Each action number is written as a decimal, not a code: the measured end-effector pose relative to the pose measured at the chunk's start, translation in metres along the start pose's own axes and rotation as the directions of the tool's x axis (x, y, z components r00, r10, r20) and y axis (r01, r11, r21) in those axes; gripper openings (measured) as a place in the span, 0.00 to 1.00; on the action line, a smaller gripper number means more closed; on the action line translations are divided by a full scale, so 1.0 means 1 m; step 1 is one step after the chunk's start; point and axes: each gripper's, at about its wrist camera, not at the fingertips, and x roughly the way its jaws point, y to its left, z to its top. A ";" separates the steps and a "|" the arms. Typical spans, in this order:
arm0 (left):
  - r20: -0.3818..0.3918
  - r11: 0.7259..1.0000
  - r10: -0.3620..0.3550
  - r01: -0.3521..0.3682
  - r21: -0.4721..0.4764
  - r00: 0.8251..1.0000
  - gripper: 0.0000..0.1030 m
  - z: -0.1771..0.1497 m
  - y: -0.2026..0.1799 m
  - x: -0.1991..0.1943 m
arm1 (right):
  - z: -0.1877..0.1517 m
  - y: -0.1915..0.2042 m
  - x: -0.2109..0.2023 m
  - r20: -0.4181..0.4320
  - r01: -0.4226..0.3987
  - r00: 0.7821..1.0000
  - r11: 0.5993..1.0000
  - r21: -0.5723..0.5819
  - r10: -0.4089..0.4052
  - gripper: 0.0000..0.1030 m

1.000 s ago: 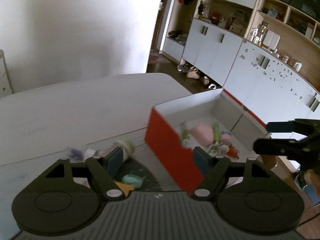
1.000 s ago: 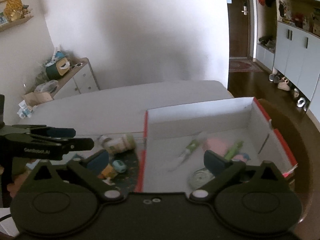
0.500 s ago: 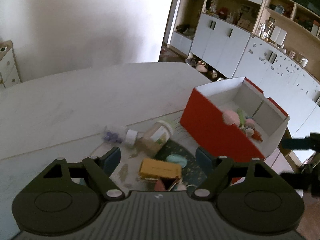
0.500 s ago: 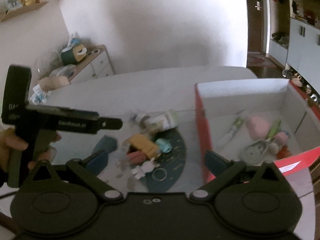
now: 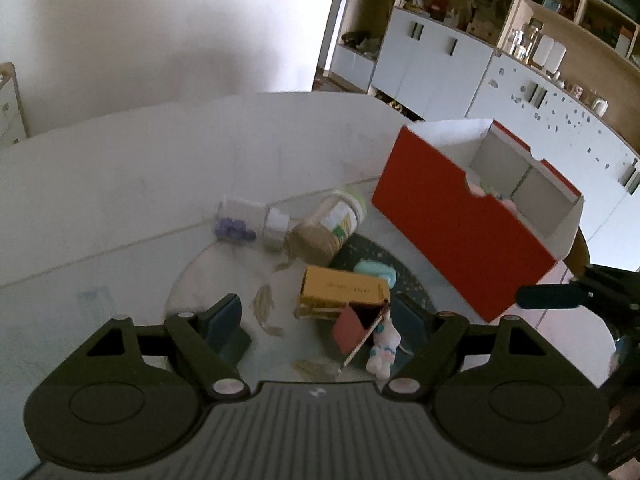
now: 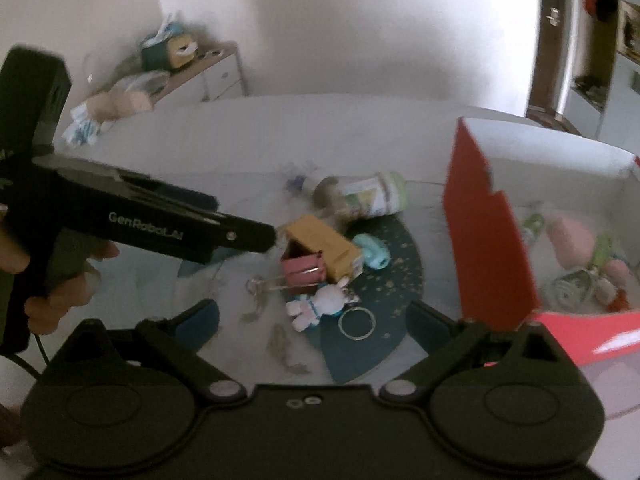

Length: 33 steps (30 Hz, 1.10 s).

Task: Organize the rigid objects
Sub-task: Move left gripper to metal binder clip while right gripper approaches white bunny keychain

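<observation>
The left hand-held gripper (image 5: 322,322) hangs above the clutter with its jaws spread wide and nothing between the pads. The right hand-held gripper (image 6: 313,322) is likewise spread open and empty over the same patch of white worktop (image 5: 120,184). A hand (image 6: 60,280) grips the handle of the left tool at the left edge of the right wrist view.

The loose things lie together on and around a dark round mat (image 6: 384,276). A clear jar (image 5: 326,226) with a pale green lid lies on its side, holding a brownish filling. Just beside it lies a smaller clear container (image 5: 240,218) with purple pieces in it. On the mat sit a yellow box (image 5: 344,290), a pink binder clip (image 6: 302,272) touching it, a teal object (image 6: 374,252), a white bunny figure (image 6: 320,304) and a metal ring (image 6: 356,322).

To the right stands a red cardboard box (image 6: 488,240) with a white inside, open at the top. Several small items rest on its floor: something pink (image 6: 570,240), something green (image 6: 604,250), and a round patterned piece (image 6: 572,286); blur hides what they are.
</observation>
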 end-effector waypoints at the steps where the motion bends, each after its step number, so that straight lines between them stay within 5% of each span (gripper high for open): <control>1: -0.004 1.000 -0.004 0.004 0.000 1.000 0.80 -0.002 -0.001 0.002 | -0.001 0.001 0.004 -0.006 -0.003 1.000 1.000 -0.015 0.003 0.96; 12: -0.057 0.997 -0.054 0.051 -0.050 0.997 0.80 -0.016 -0.013 0.025 | -0.011 -0.003 0.034 -0.051 -0.026 0.998 0.995 -0.097 0.021 0.86; 31: -0.115 0.975 -0.033 0.006 -0.221 0.993 0.78 -0.007 -0.022 0.060 | -0.008 -0.005 0.056 -0.055 -0.078 0.996 0.982 -0.170 0.070 0.73; 33: -0.118 0.974 -0.020 -0.008 -0.228 0.993 0.70 -0.006 -0.023 0.061 | -0.007 -0.003 0.056 -0.052 -0.079 0.996 0.980 -0.181 0.071 0.70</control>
